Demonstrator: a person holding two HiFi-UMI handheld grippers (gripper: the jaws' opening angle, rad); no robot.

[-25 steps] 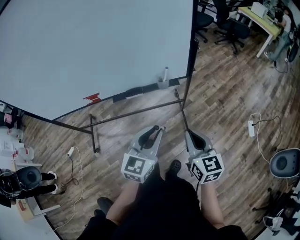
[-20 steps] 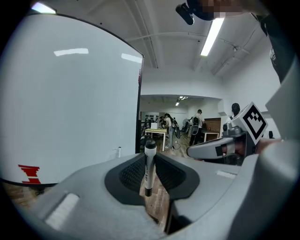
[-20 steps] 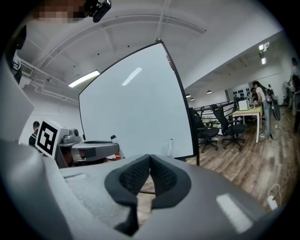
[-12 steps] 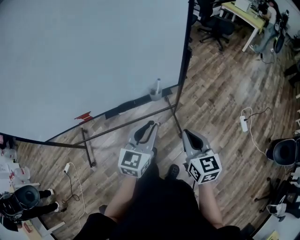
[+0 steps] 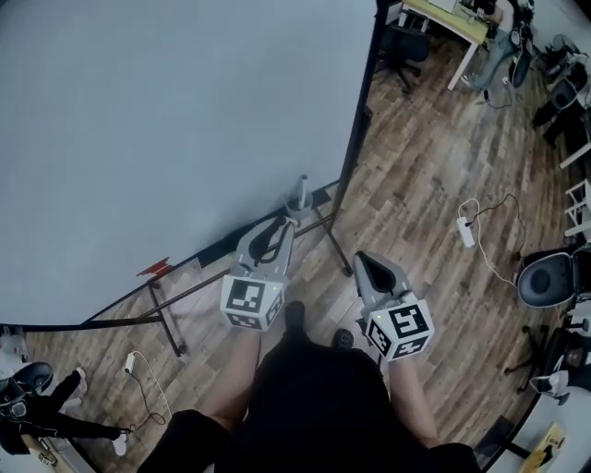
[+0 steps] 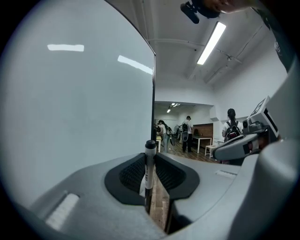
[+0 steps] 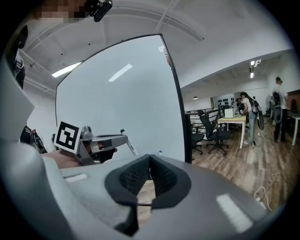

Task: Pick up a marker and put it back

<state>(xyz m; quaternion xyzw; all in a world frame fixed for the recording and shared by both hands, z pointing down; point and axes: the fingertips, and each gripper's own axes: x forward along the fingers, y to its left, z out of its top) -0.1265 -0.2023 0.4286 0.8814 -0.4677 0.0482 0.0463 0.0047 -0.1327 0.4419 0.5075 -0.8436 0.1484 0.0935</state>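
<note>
A black-capped marker (image 6: 149,169) with a white barcoded barrel stands upright between the pads of my left gripper (image 6: 150,157), which is shut on it. In the head view the left gripper (image 5: 280,227) reaches toward a small holder cup (image 5: 298,198) with another marker in it, at the lower right corner of the whiteboard (image 5: 166,120). My right gripper (image 5: 359,260) hangs lower and to the right, with its dark pads (image 7: 140,173) meeting and nothing between them. From the right gripper view, the left gripper (image 7: 123,137) shows with the marker sticking out of it.
The whiteboard's black frame post (image 5: 358,111) and floor legs (image 5: 166,323) stand just ahead. A power strip with cable (image 5: 465,231) lies on the wooden floor to the right. Office chairs (image 5: 404,42), a desk (image 5: 452,14) and people (image 6: 186,136) are farther off.
The left gripper has moved forward and up with the marker, closer to the holder cup at the whiteboard's corner. The right gripper has stayed low beside the body.
</note>
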